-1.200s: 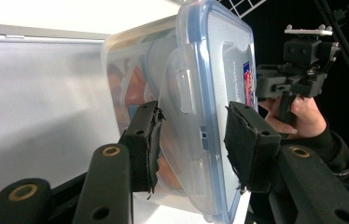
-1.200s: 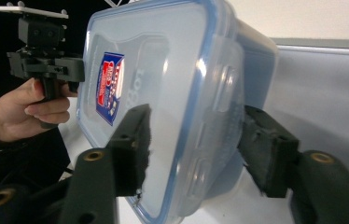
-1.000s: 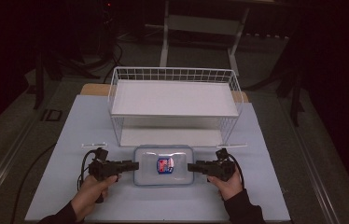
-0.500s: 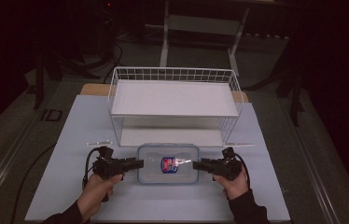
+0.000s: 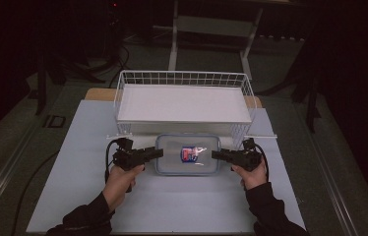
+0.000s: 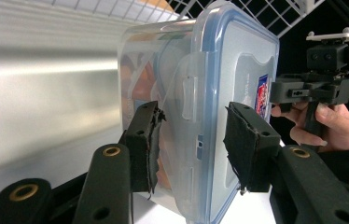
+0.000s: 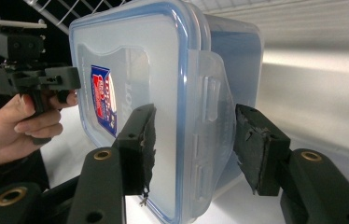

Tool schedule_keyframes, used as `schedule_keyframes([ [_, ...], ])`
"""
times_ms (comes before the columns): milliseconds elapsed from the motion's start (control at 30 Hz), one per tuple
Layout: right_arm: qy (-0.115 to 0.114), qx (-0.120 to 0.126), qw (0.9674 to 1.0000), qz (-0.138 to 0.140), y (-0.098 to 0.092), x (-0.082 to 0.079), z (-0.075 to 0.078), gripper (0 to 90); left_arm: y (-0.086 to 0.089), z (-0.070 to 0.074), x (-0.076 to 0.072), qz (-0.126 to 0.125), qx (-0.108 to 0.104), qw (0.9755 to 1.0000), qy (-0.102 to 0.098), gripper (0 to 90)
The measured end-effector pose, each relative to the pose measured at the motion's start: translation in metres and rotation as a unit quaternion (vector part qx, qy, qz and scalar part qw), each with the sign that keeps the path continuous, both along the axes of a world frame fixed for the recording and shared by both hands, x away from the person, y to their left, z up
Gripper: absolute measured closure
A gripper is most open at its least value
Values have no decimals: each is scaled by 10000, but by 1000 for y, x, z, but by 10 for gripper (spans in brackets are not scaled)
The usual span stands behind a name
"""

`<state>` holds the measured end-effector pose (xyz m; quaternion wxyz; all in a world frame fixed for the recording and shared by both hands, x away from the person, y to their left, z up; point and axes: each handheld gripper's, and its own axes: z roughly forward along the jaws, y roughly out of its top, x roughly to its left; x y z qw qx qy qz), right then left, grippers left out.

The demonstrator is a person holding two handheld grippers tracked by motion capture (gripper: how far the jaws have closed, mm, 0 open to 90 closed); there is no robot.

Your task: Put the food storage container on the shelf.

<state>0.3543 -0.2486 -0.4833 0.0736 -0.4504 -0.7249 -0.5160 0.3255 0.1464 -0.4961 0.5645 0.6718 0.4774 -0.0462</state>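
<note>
You held the container (image 5: 188, 155) endwise between left gripper (image 5: 158, 153) and right gripper (image 5: 215, 154) (both clamped on its latches); wire basket (image 5: 184, 78) just beyond.

The lidded container (image 5: 188, 154) is sitting at the middle of the white mat (image 5: 74, 196), just in front of the wire basket (image 5: 184, 98) (which is standing at the mat's far edge). The left gripper (image 5: 156, 153) is lying at the container's left end, the right gripper (image 5: 217, 154) at its right end, each end lying between a pair of jaws. A label (image 5: 188, 154) is sitting on the lid.
</note>
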Motion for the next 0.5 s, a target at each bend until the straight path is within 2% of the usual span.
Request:
schedule_keyframes([
  [133,-34,-12,9999,-117,-1,8,-5,485,-4,-3,5,54,27,10000,-46,549],
  [233,-81,-12,9997,-217,-2,12,-8,484,-10,-6,12,136,131,9996,-202,541],
  [300,-135,-53,9996,-262,-2,14,-9,482,-11,-8,14,154,126,9996,-199,536],
  [333,-119,-54,9995,-287,-2,15,-10,482,-12,-12,18,209,160,9992,-299,532],
  [367,-119,-54,9995,-287,-2,15,-10,482,-12,-12,18,209,160,9992,-299,531],
  [500,-269,-198,9988,-368,2,18,-13,481,-10,-19,23,224,132,9991,-340,525],
])
